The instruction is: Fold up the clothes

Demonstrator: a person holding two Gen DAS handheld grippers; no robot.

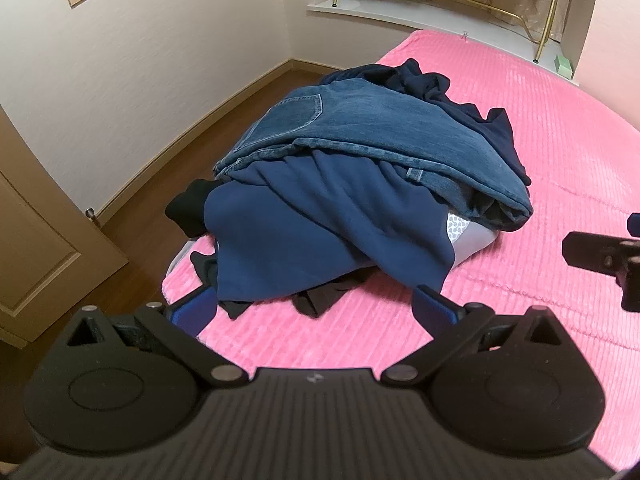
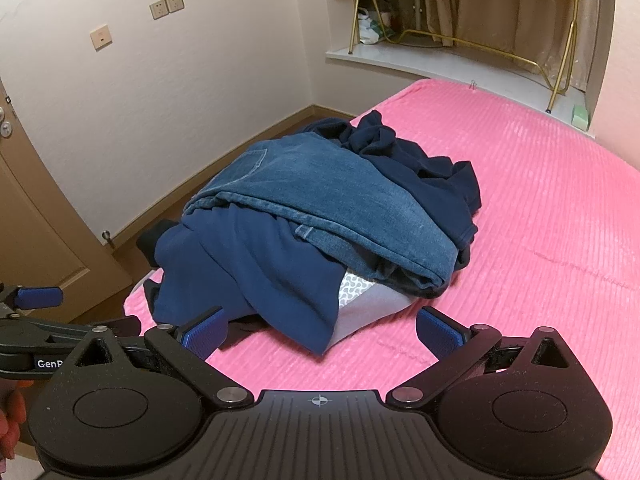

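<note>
A heap of clothes lies on the pink bedspread [image 1: 520, 160] near its left edge. Blue jeans [image 1: 360, 128] lie on top, over a navy sweatshirt [image 1: 312, 232], a dark navy garment [image 1: 432, 80] behind, black pieces below and a pale grey patterned item [image 1: 468, 236]. The jeans [image 2: 332, 196] and sweatshirt [image 2: 260, 280] also show in the right wrist view. My left gripper [image 1: 316, 308] is open and empty, just short of the heap. My right gripper [image 2: 320, 330] is open and empty, in front of the heap's near corner.
The bedspread [image 2: 540, 220] stretches right of the heap. A wooden floor [image 1: 160, 184] and white wall lie left of the bed, with a brown door [image 1: 36, 248] at near left. A ledge with a gold metal frame [image 2: 460, 46] and curtains stands behind the bed.
</note>
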